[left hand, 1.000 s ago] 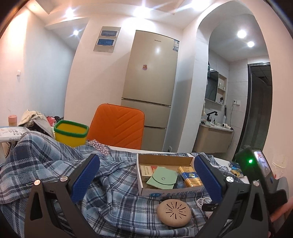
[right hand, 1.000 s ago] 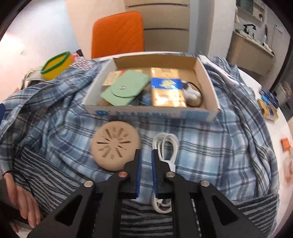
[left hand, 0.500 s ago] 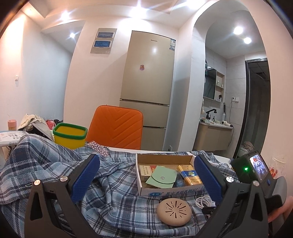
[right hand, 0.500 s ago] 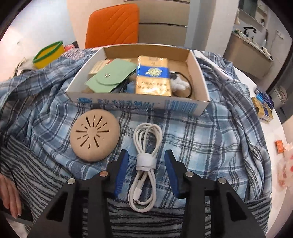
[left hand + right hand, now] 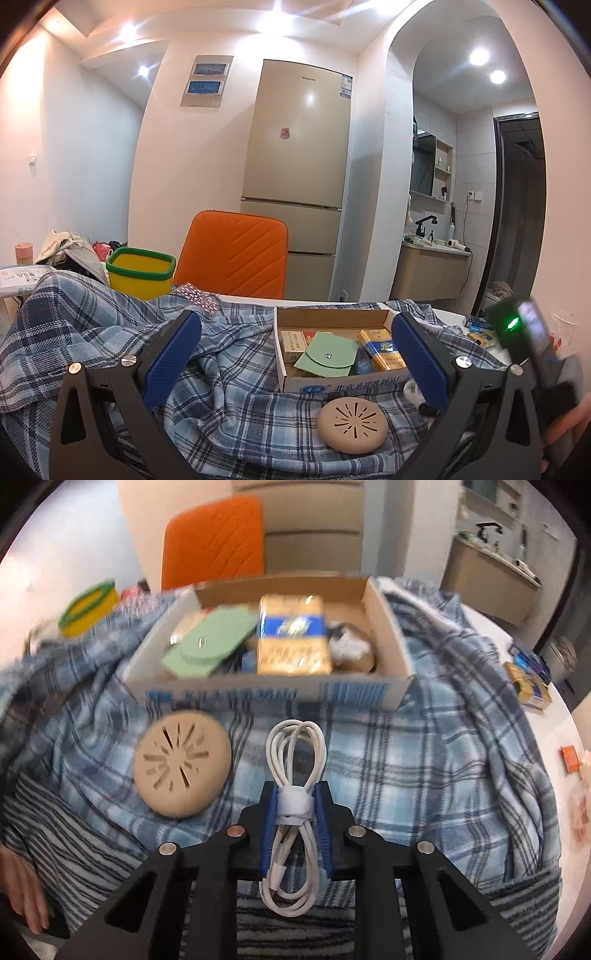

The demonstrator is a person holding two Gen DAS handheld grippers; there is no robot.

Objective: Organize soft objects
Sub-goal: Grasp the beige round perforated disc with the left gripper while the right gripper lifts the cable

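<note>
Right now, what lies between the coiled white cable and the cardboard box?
Only a bare strip of plaid blanket lies between the white cable and the cardboard box, seen in the right wrist view; the tan disc sits off to the side.

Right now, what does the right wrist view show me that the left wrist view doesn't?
Right wrist only: the right gripper shut on the bundled white cable, the orange item on the bare table.

Left wrist only: the left gripper, jaws wide with nothing between them, the fridge, the sink counter.

Both: cardboard box, tan vented disc, plaid cloth, orange chair.
</note>
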